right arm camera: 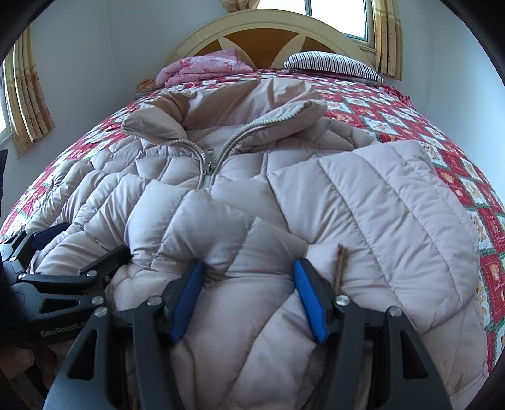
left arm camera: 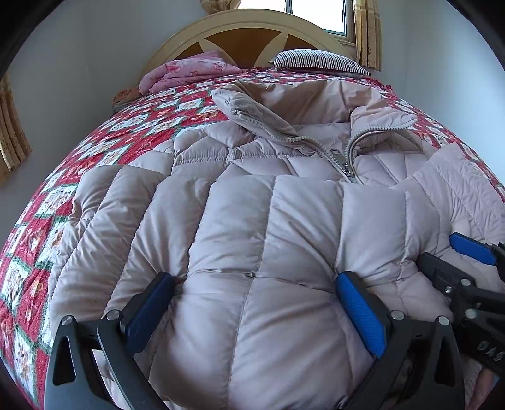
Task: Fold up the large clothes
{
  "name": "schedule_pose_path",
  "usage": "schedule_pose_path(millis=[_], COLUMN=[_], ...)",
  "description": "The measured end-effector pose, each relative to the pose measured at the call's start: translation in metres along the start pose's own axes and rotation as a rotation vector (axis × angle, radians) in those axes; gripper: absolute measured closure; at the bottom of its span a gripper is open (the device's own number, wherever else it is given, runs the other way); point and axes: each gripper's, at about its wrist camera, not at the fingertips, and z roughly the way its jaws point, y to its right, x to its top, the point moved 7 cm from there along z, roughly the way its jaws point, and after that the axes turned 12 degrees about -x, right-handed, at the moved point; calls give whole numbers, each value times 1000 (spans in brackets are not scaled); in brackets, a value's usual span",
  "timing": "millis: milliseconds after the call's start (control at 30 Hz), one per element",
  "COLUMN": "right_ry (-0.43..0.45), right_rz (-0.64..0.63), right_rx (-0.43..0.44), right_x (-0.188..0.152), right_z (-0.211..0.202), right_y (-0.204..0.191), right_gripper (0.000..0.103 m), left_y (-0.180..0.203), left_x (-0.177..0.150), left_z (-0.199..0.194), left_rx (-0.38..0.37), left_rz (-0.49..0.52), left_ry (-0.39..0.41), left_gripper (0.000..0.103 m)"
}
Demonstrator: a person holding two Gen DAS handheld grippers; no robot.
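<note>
Across the middle of the bed (left arm camera: 47, 202), on its red patchwork quilt, lies the puffer jacket (left arm camera: 252, 220) — front up, zipped, collar toward the headboard (left arm camera: 252, 28), both sleeves folded in over the chest. It looks light, soft and springy, with a slick shell, so a fold will likely puff back open unless pressed flat (a thin pinch may slide off). The left gripper (left arm camera: 255, 284) stands wide, its blue pads sunk into the padding at the hem with a thick roll of jacket between them; the right gripper (right arm camera: 247, 271), just beside it, is about half open and bites a bulge of hem likewise. Taking a deep bunch at the hem seems the safest hold. Bare quilt runs up to the striped pillow (left arm camera: 318, 60) and the pink bedding (left arm camera: 189, 71) — room enough to bring the hem toward the collar.
</note>
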Motion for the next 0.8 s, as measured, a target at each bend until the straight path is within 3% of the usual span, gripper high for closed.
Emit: schedule_pose_path(millis=[167, 233, 333, 433, 567, 633, 800], right_ry=[-41, -10, 87, 173, 129, 63, -65], right_rz=[-36, -34, -83, -208, -411, -518, -596], right_rx=[58, 90, 99, 49, 62, 56, 90], right_x=[10, 30, 85, 140, 191, 209, 232], right_z=[-8, -21, -37, -27, 17, 47, 105], right_y=[2, 7, 14, 9, -17, -27, -31], right_gripper=[39, 36, 20, 17, 15, 15, 15], left_y=[-1, -1, -1, -1, -1, -1, -1], left_x=[0, -1, -1, -1, -1, -1, 0], left_z=[-2, -4, -5, -6, -7, -7, -7], left_rx=[-6, -8, -12, -20, -30, -34, -41], left_rz=[-4, -6, -9, -14, -22, -25, -31], left_ry=[9, 14, 19, 22, 27, 29, 34], left_gripper=[1, 1, 1, 1, 1, 1, 1])
